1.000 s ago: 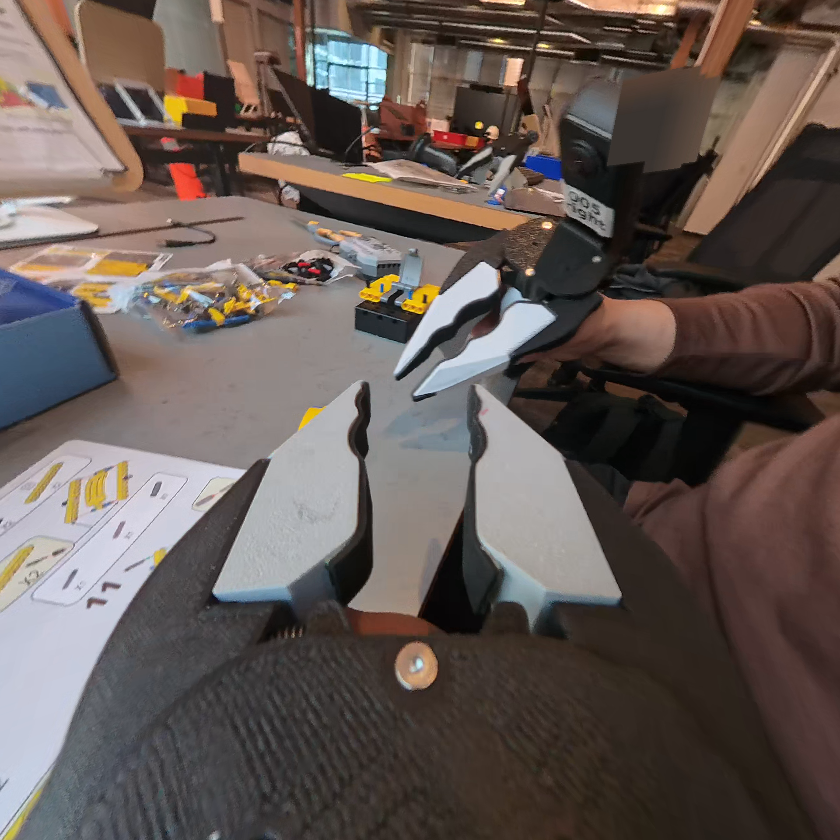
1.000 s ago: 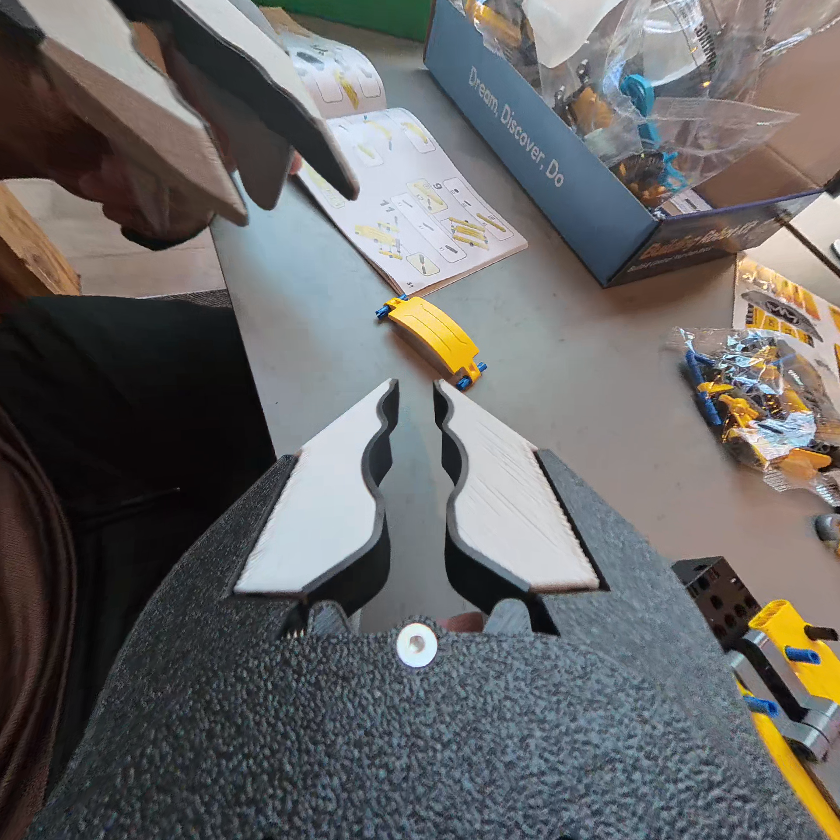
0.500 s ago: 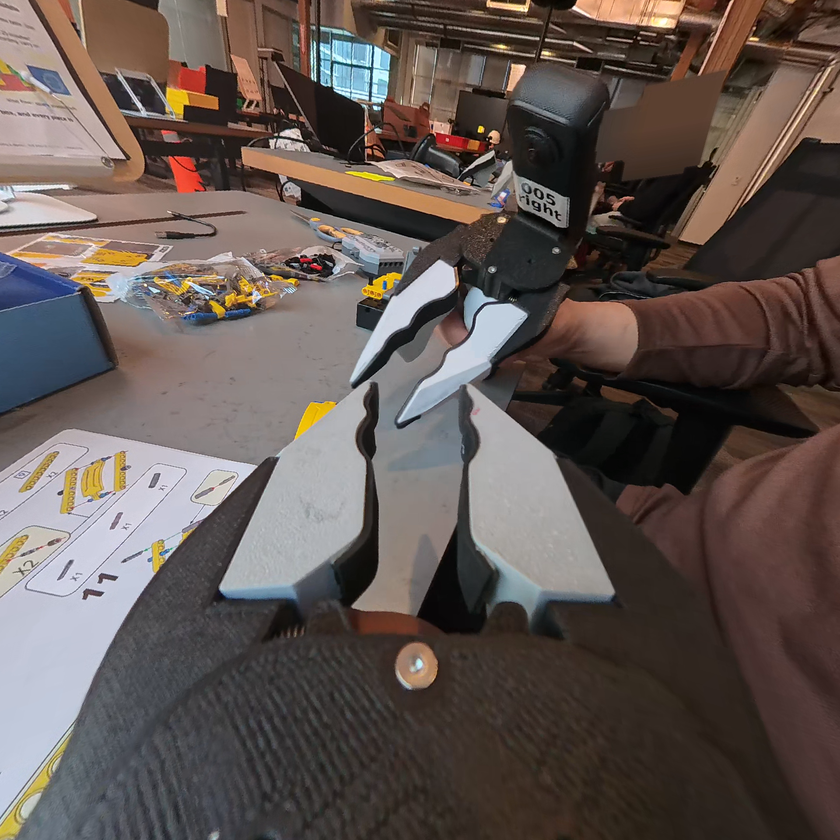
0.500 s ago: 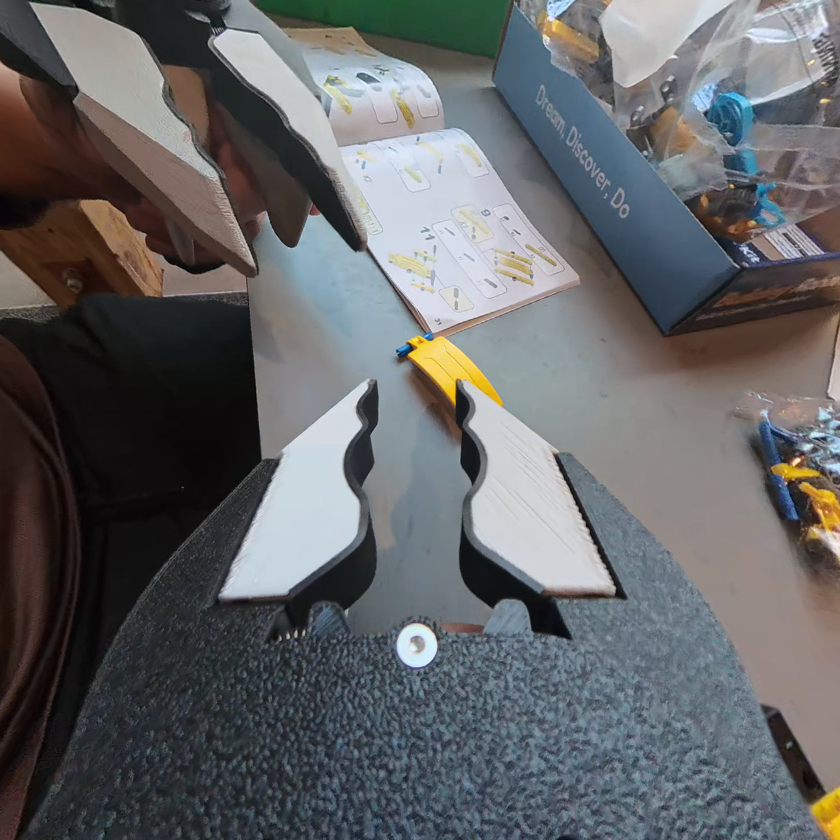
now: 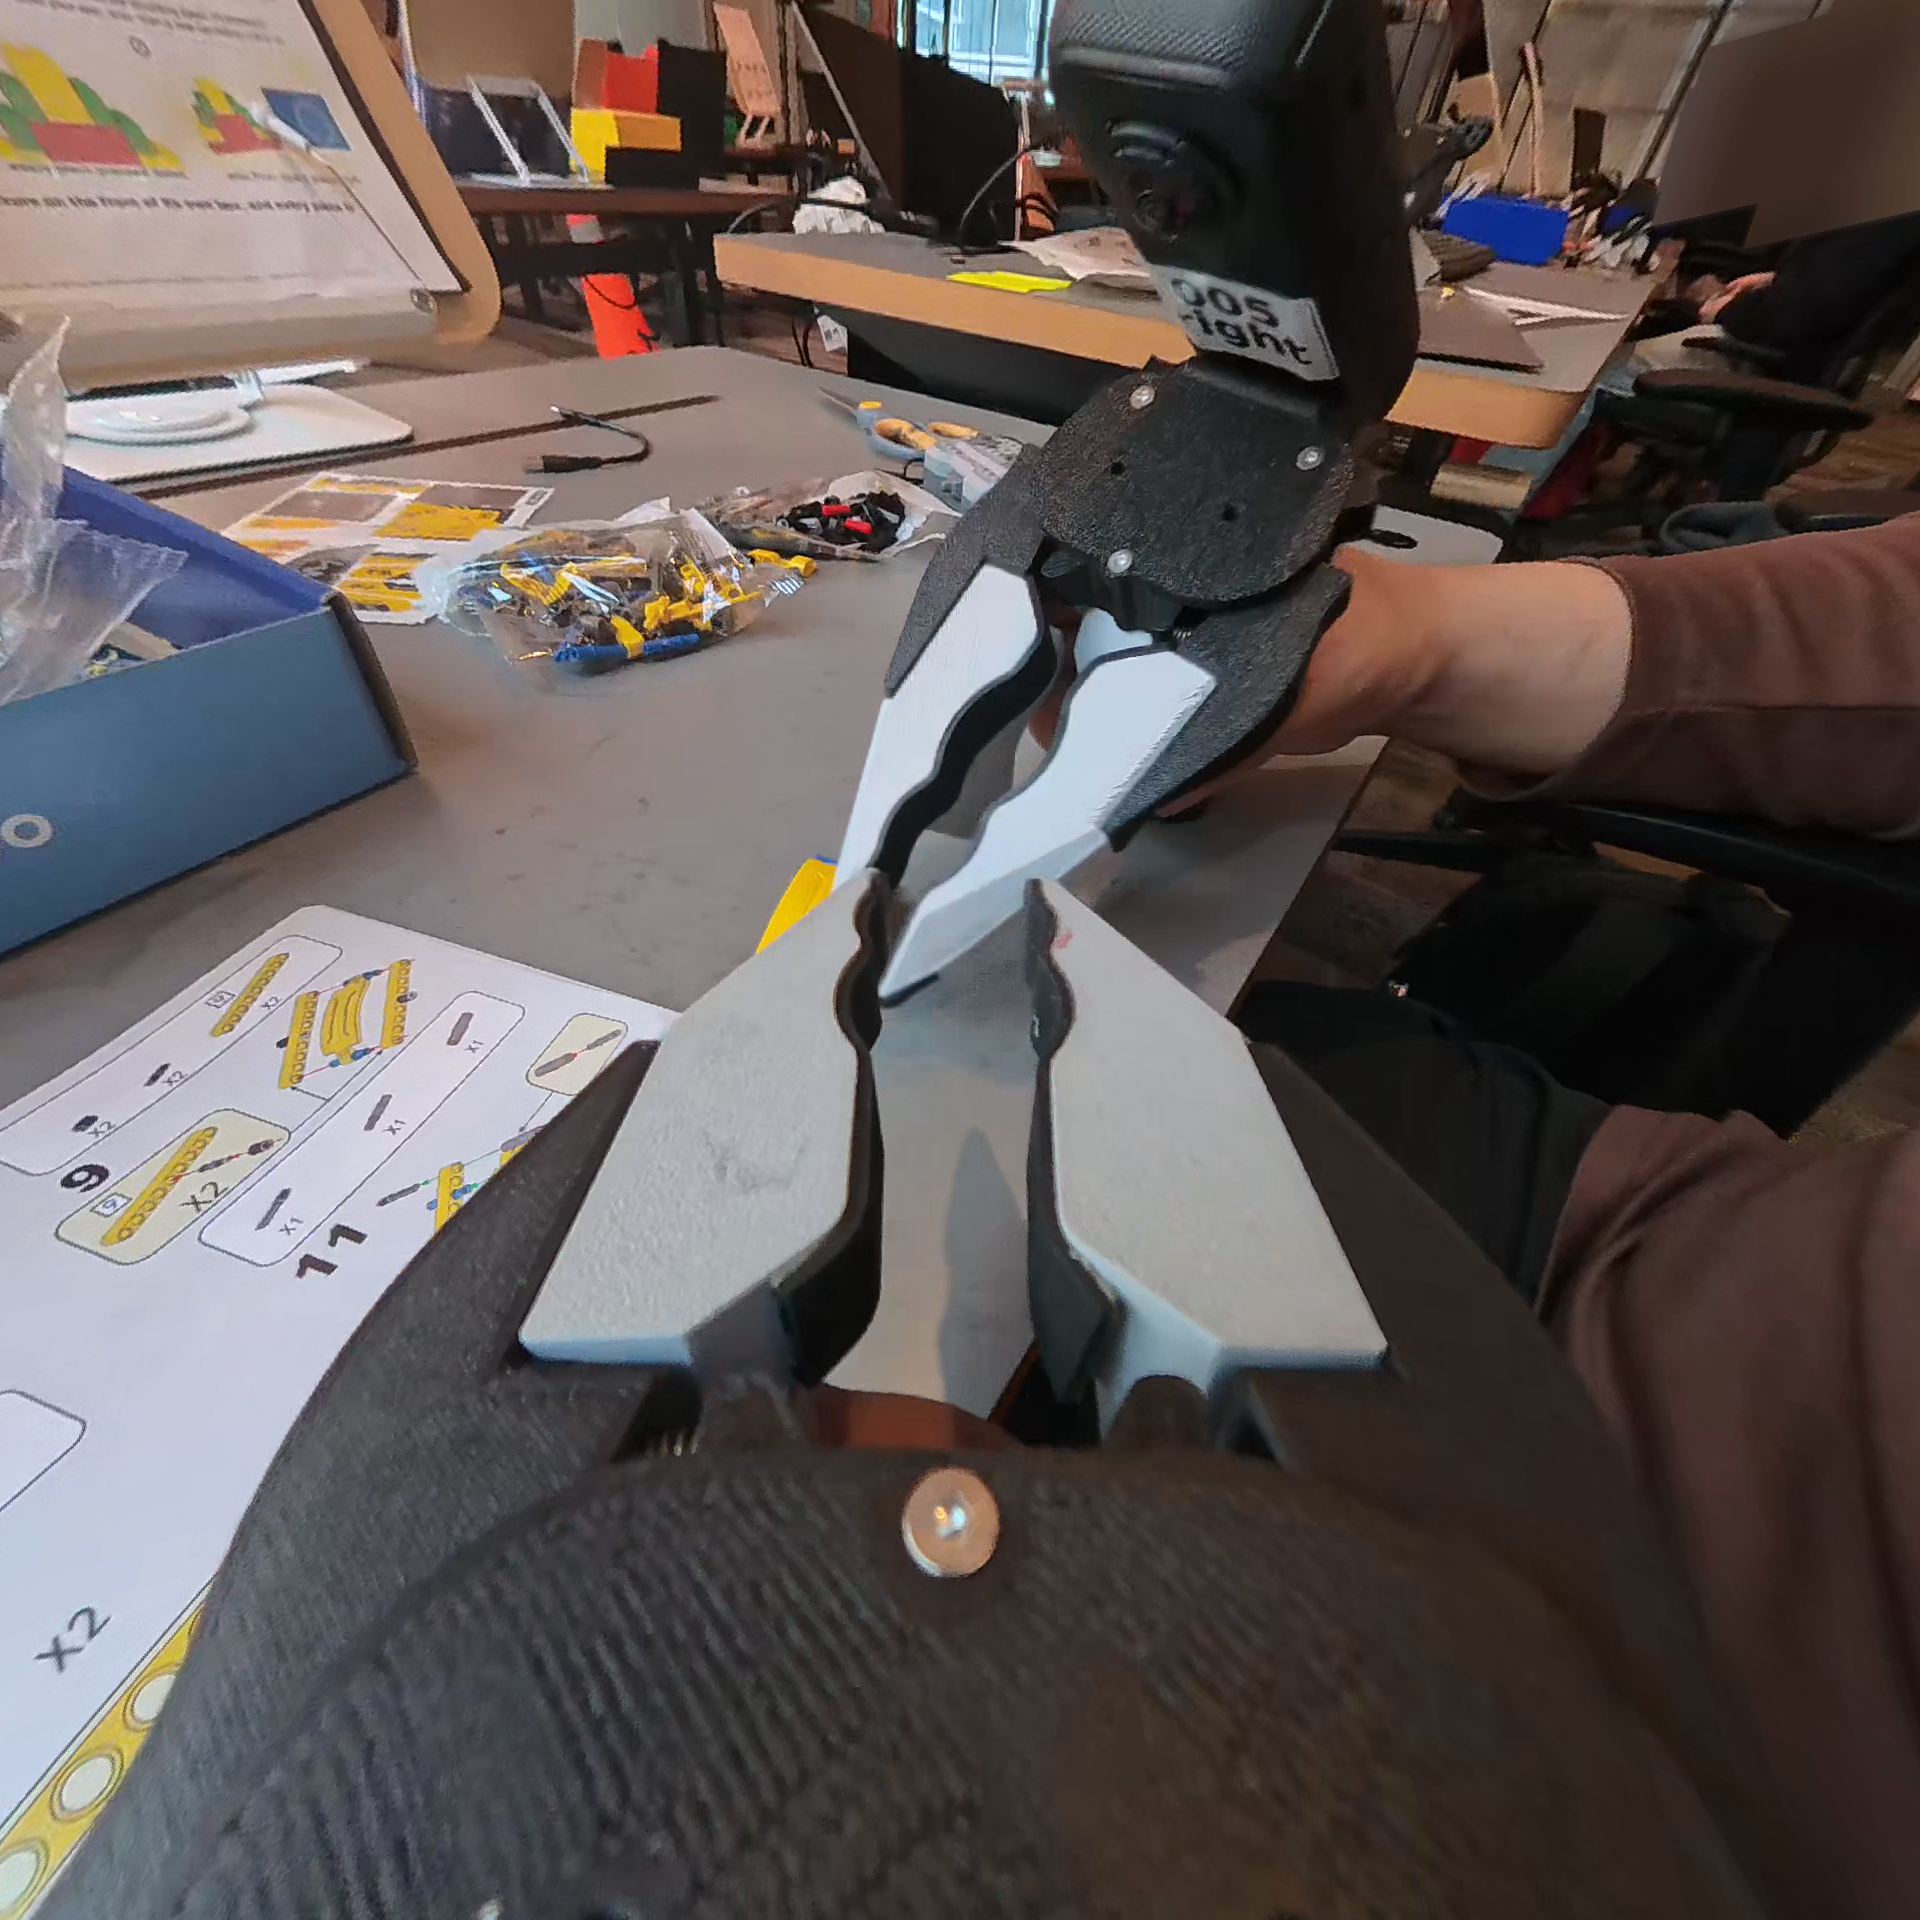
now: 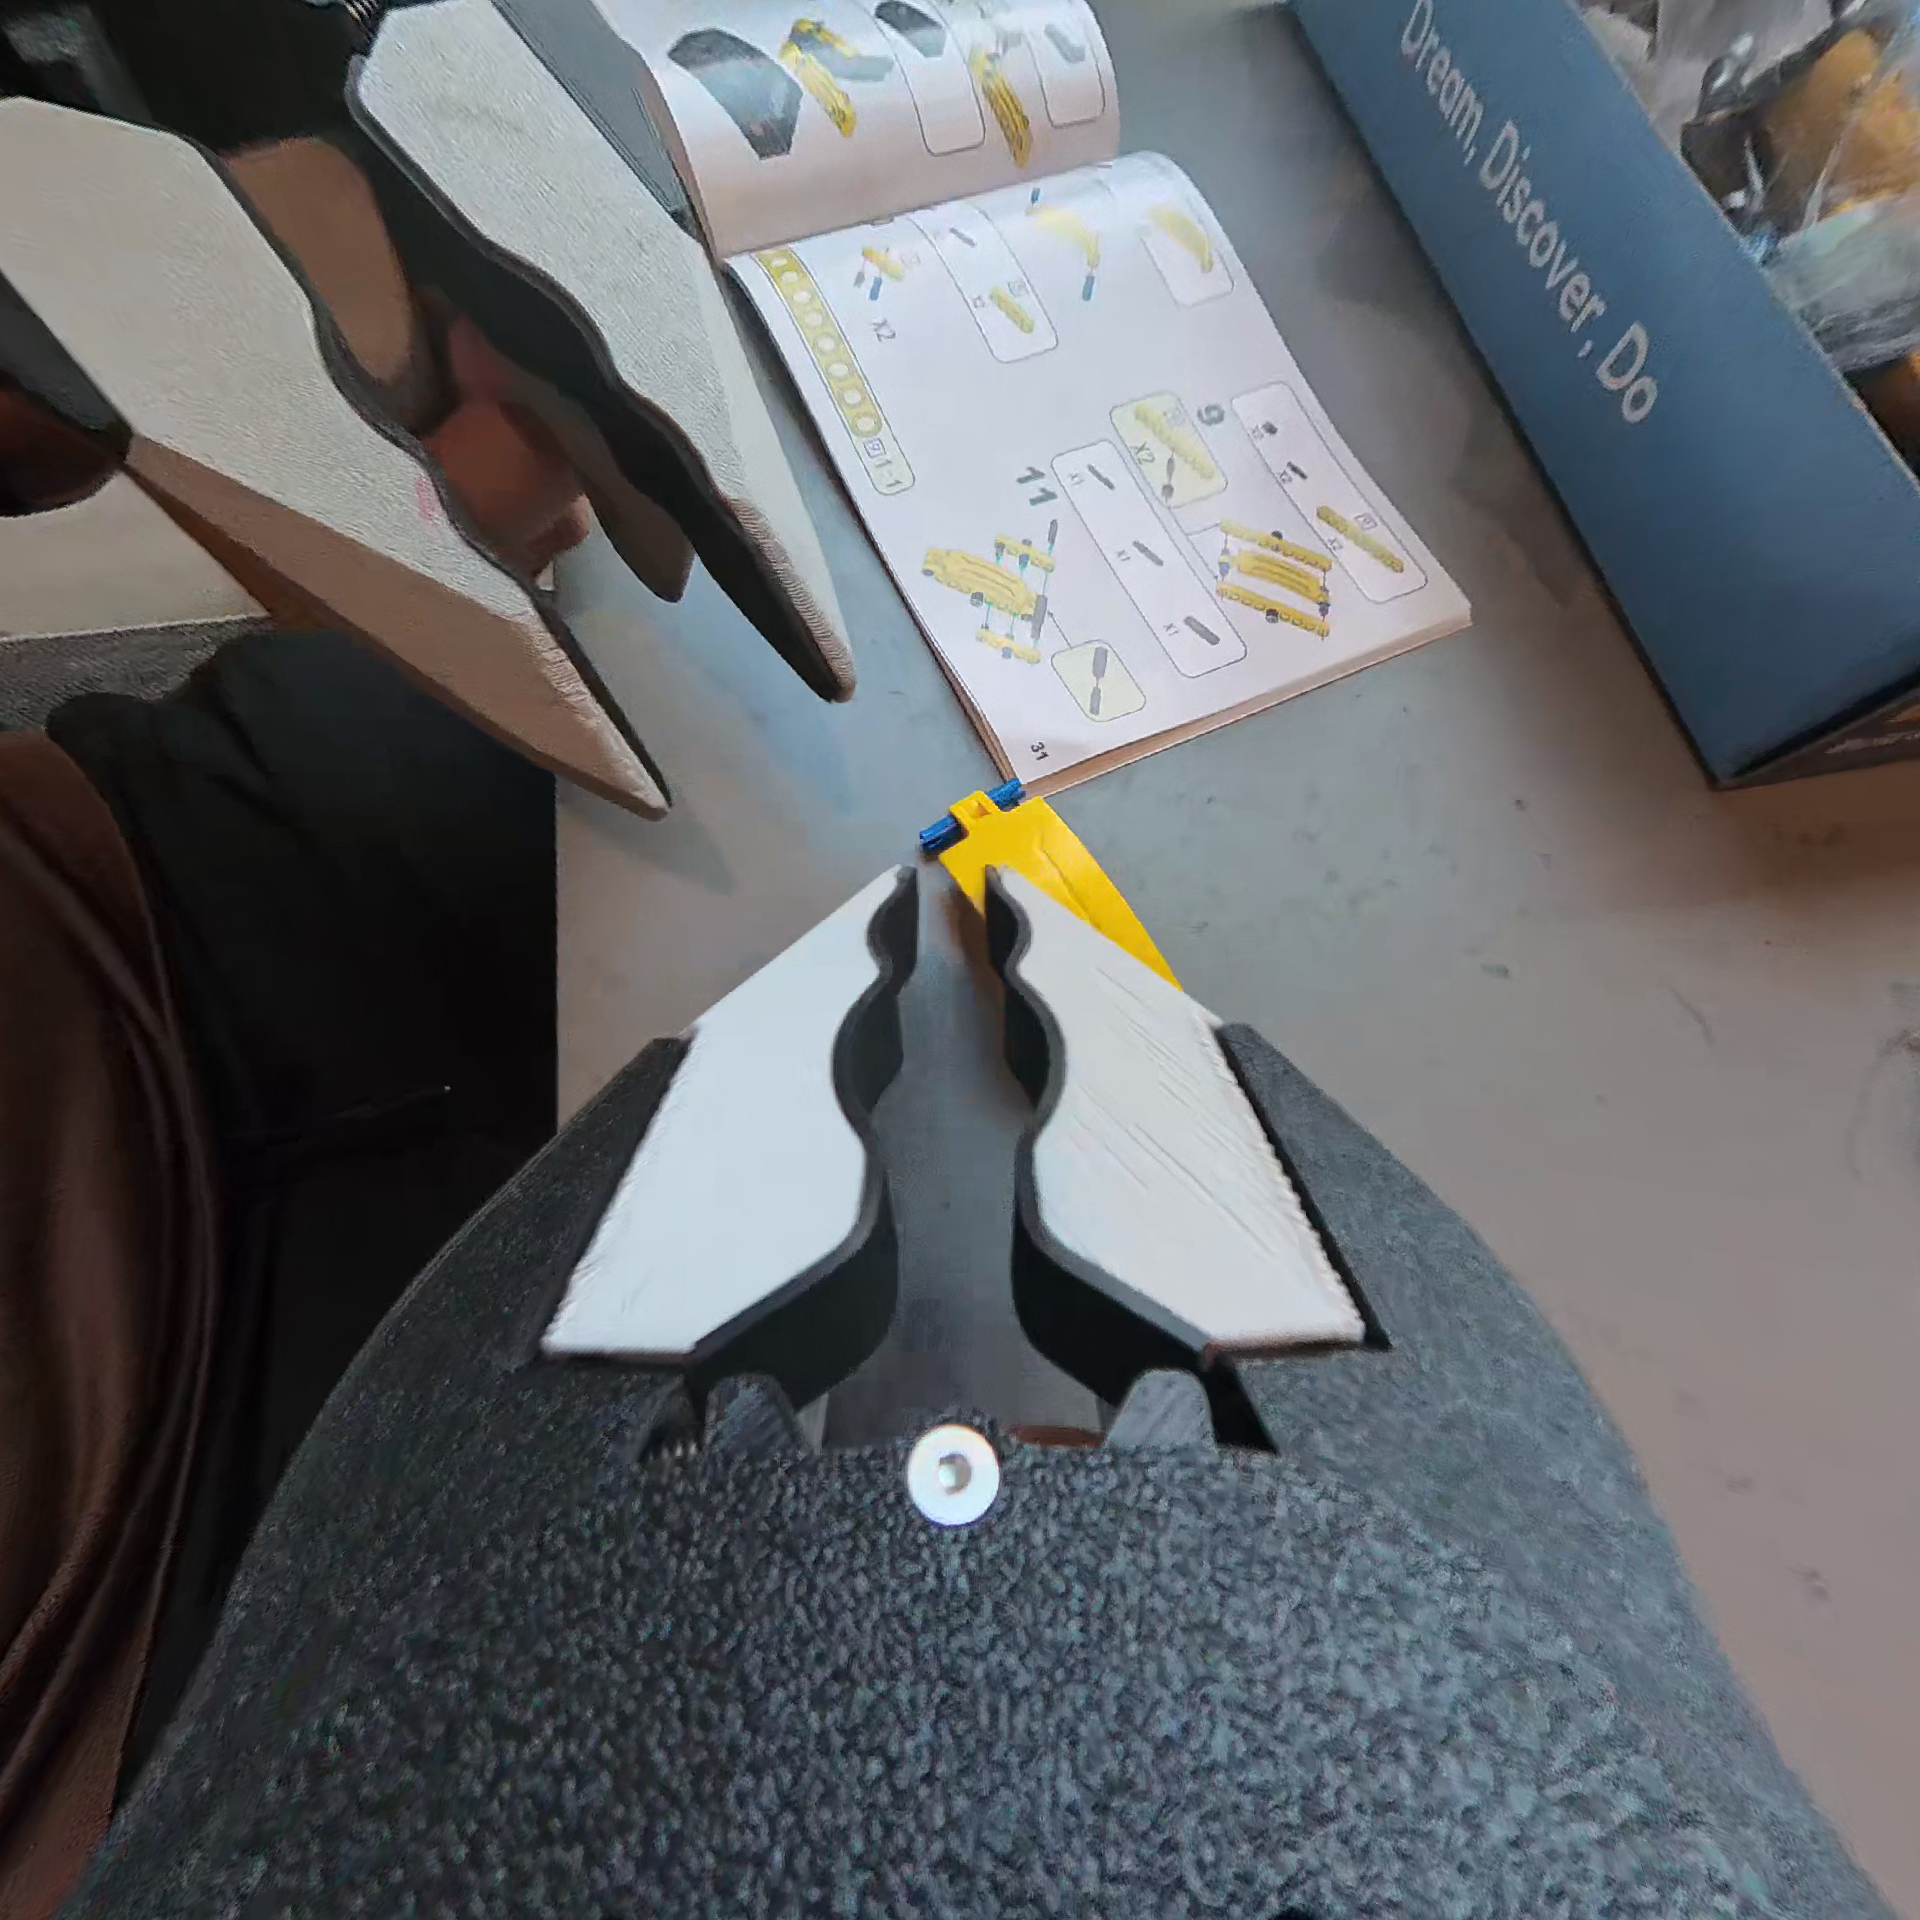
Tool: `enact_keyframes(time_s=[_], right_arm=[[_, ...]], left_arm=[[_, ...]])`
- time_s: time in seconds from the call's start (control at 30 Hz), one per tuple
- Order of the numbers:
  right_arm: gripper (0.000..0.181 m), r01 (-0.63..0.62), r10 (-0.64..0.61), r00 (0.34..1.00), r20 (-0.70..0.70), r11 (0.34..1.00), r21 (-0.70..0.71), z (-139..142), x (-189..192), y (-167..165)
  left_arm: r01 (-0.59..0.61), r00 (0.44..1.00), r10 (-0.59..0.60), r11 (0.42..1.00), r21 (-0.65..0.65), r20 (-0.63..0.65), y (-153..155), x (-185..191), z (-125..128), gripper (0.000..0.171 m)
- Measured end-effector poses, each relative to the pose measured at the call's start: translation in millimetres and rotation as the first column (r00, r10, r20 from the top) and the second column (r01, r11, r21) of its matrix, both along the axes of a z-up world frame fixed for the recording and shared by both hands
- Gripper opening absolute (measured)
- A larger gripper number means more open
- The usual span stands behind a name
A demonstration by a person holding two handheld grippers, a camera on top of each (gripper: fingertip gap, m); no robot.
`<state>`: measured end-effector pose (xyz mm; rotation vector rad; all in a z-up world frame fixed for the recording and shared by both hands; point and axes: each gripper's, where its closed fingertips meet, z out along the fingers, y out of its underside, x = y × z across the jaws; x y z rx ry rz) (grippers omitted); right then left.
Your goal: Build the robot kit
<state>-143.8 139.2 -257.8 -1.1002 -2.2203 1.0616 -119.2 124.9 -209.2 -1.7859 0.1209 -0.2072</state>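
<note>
A yellow curved panel (image 6: 1049,862) with blue pins at its far end lies on the grey table (image 6: 1455,1039), just below an open instruction booklet (image 6: 1091,468). My right gripper (image 6: 948,883) is down at the panel's near-left edge. Its jaws are narrowly apart and a strip of yellow shows between the tips, while the right finger covers most of the panel. I cannot tell whether it touches. In the left wrist view the right gripper (image 5: 873,925) points down beside the panel (image 5: 800,894). My left gripper (image 5: 951,904) is open and empty, hovering close by, and also shows in the right wrist view (image 6: 743,743).
A blue cardboard box (image 6: 1610,364) holding bagged parts stands right of the booklet. A clear bag of yellow and blue parts (image 5: 623,603) and a bag of black and red parts (image 5: 842,514) lie farther back. The table edge (image 5: 1299,883) runs just beside the grippers. A sleeved arm (image 5: 1714,675) holds the right gripper. Some 6 cm of space lies between my two pairs of fingers.
The right gripper has moved forward and down onto the yellow panel. Its jaws widened, then narrowed. The two grippers are now closer together, and the left gripper stays open.
</note>
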Motion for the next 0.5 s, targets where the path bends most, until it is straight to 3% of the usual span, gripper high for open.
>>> enact_keyframes(time_s=[0.13,0.37,0.5], right_arm=[[0.0,0.05,-0.05,0.999,0.005,0.999,0.001,-1,0,9],[0.01,0.219,-0.218,0.973,-0.074,0.976,-0.003,10,-3,37],[0.011,0.197,-0.197,0.976,-0.094,0.98,-0.007,13,-2,34]], left_arm=[[-0.008,1.0,0.009,0.997,0.071,-0.019,-5,0,7,0.015],[-0.041,0.998,0.046,0.99,0.137,-0.034,-12,-2,11,0.014],[-0.032,0.999,0.037,0.99,0.134,-0.031,-15,-2,7,0.017]])
